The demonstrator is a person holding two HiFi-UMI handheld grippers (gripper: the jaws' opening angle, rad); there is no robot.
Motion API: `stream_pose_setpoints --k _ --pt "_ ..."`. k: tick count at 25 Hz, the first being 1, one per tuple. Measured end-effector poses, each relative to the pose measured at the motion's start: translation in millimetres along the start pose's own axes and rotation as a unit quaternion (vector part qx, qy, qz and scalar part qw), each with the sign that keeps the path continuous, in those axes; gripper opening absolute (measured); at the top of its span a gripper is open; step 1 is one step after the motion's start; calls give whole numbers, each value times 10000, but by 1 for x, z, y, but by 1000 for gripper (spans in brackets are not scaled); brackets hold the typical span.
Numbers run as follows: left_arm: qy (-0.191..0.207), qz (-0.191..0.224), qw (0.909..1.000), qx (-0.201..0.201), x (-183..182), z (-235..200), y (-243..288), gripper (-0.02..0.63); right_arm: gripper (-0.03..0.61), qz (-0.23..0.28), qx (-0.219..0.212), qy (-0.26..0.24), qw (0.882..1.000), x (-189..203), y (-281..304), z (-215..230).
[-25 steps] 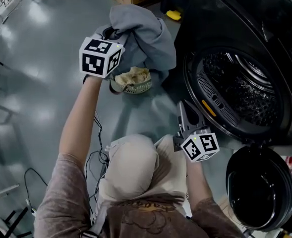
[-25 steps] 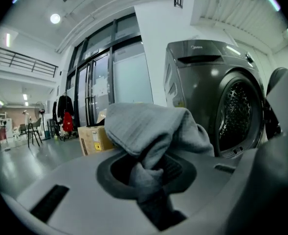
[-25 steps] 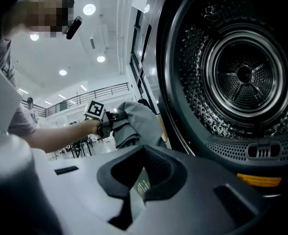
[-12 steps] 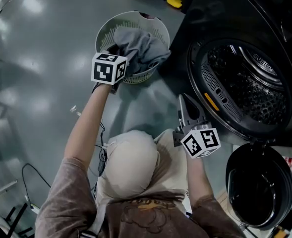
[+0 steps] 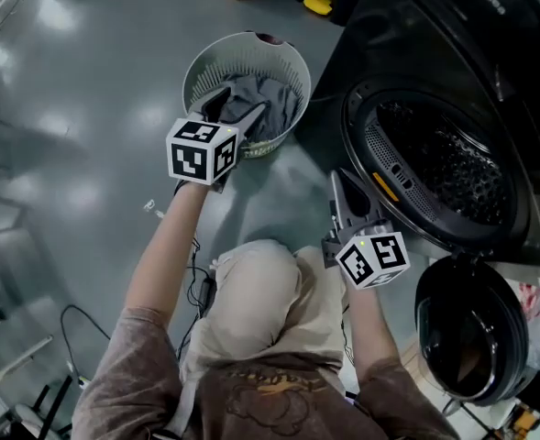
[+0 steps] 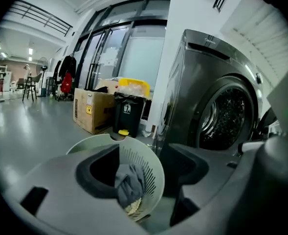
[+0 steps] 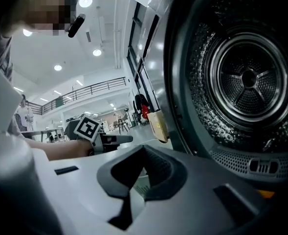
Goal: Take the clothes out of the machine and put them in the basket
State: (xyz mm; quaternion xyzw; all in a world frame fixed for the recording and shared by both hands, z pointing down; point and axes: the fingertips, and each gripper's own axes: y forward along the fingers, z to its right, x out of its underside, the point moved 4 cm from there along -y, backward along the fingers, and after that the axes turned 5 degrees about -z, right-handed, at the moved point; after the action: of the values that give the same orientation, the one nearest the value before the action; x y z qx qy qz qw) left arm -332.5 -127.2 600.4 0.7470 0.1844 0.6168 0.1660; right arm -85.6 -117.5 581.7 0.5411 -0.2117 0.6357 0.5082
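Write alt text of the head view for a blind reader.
From above, a person holds the left gripper over a white laundry basket holding a grey garment; its jaws have just opened, gripping nothing. The shut right gripper hangs beside the front-loading machine, whose door stands open.

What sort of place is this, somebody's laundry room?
Probably not a home: more likely a big workshop or lab hall. The front-loading machine and laundry basket stand on a wide polished floor, with a cardboard box nearby.

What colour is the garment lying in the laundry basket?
Grey; the garment shows best in the head view, inside the pale basket.
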Motion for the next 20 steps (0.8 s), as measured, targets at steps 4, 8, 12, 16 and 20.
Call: stream_pose_setpoints --k 4,8,12,16,20 --pt "-9 -134 9995 293 -49 23 -36 307 -3 -142 143 20 9998 -68 -17 -28" --pt "11 -260 9981 564 -116 51 -79 307 -3 -195 166 -18 9997 -154 -39 -62" --pt "-43 -242 9964 815 -195 85 -130 304 -3 -167 248 -25 9995 -246 -65 -89" --pt "-29 -291 9939 1063 -269 118 -175 302 -3 -98 290 -119 9995 -339 -94 -114" --pt "182 -327 9909 1296 -334 153 -219 299 -3 -98 371 -204 9991 -408 -125 -130"
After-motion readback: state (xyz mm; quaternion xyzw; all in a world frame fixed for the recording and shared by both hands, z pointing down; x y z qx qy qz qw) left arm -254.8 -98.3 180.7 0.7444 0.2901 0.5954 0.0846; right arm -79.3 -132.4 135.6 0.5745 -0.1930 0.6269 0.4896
